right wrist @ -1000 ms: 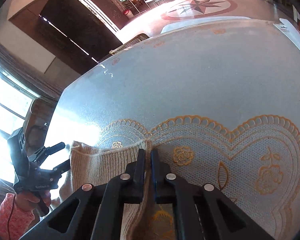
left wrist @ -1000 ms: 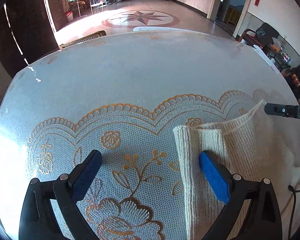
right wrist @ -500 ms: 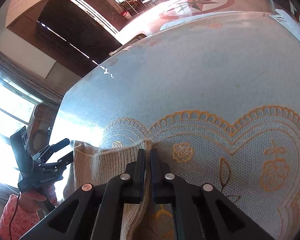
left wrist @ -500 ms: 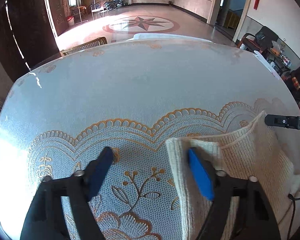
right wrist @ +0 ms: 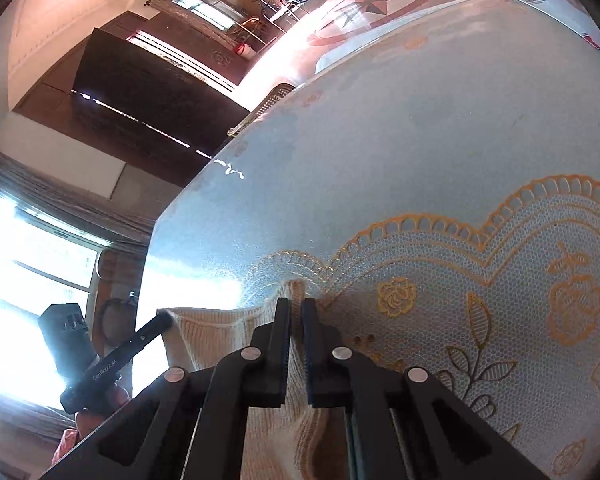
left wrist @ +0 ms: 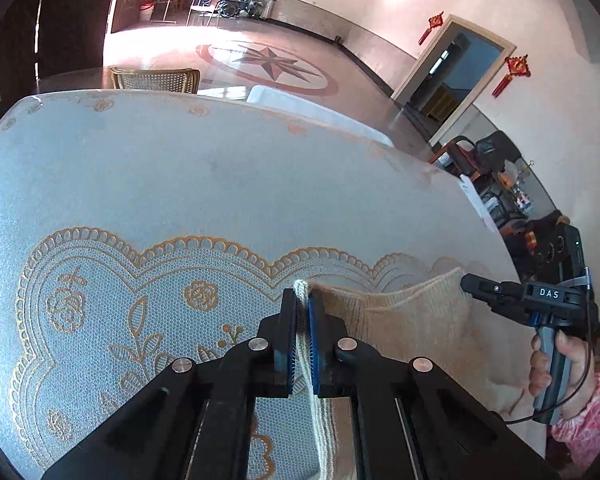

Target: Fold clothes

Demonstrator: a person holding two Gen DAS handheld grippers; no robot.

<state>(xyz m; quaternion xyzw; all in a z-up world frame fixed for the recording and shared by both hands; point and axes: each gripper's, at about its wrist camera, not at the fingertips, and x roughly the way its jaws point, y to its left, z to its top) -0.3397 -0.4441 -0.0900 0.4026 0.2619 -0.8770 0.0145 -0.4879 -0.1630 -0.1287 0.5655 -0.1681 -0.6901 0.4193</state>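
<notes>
Your left gripper (left wrist: pixel 301 304) has just clamped shut on the cream sweater (left wrist: pixel 404 320) corner over the lace tablecloth (left wrist: pixel 140 312); your right gripper (right wrist: pixel 295 312) stays pinched on the other corner, so you can lift and fold.

Ribbed knit garment (left wrist: pixel 412 320), glossy tablecloth (left wrist: pixel 180 184)

One cream knit garment (left wrist: pixel 404 320), on the table (left wrist: pixel 180 184). Two grippers at the garment: left gripper (left wrist: pixel 302 320) and right gripper (left wrist: pixel 466 282), one at each upper corner. One wicker chair (left wrist: pixel 156 79) beyond the table's far edge. Two red knot ornaments (left wrist: pixel 516 68) flanking one doorway (left wrist: pixel 456 76), far right of the table. One star medallion (left wrist: pixel 268 60) on the floor past the chair.
</notes>
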